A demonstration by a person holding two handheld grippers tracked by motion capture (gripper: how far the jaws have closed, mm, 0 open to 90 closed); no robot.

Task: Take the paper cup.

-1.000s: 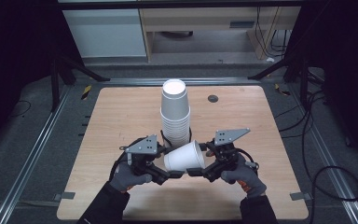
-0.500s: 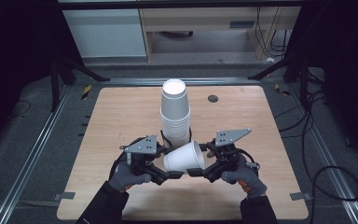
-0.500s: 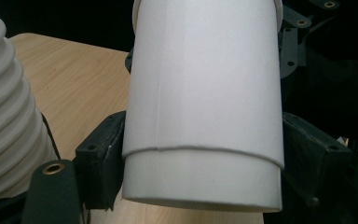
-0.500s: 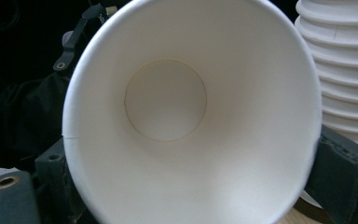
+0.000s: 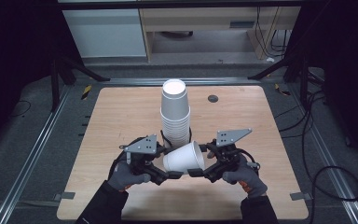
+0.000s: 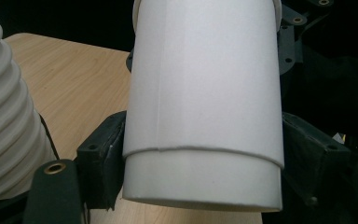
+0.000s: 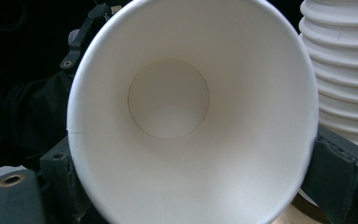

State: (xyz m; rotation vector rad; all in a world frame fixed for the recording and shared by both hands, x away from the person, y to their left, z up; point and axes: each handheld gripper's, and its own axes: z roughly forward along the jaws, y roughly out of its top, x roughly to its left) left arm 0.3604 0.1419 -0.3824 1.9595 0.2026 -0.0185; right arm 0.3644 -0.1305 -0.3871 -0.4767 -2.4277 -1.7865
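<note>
While nothing's budged since a sec ago, left gripper (image 5: 173,174) & right gripper (image 5: 193,172) both clamp the sideways cup (image 5: 183,157), lower centre, w/ stack (image 5: 175,112) behind — prob mid-handover.

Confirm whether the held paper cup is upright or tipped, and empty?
Tipped on its side and empty: the paper cup lies horizontal between both claws, and the right gripper view shows its bare bottom.

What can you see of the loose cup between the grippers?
The loose cup is plain white, apparently paper, with a side seam and a second cup nested in it. It lies sideways above the table, before the cup stack, mouth toward the right gripper, base toward the left gripper. Both clamp it.
</note>
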